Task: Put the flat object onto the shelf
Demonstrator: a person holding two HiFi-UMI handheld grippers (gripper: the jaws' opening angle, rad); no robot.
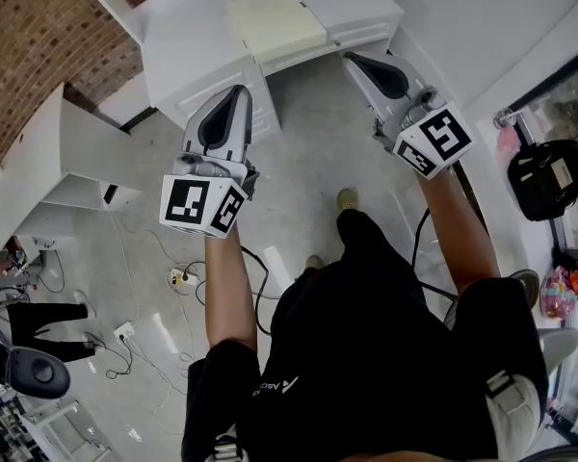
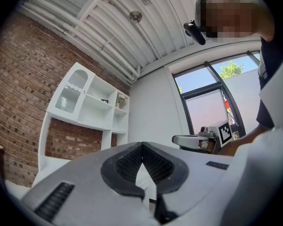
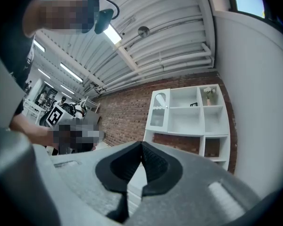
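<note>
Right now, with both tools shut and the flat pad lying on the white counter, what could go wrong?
The left tool and right tool are shut and empty; arriving like that would likely shove the flat pad across the counter instead of gripping it. Loose cables on the floor beside your feet could trip you.

Items (image 3: pixel 208 95) on shelf (image 3: pixel 187 122) too small, indistinct
</note>
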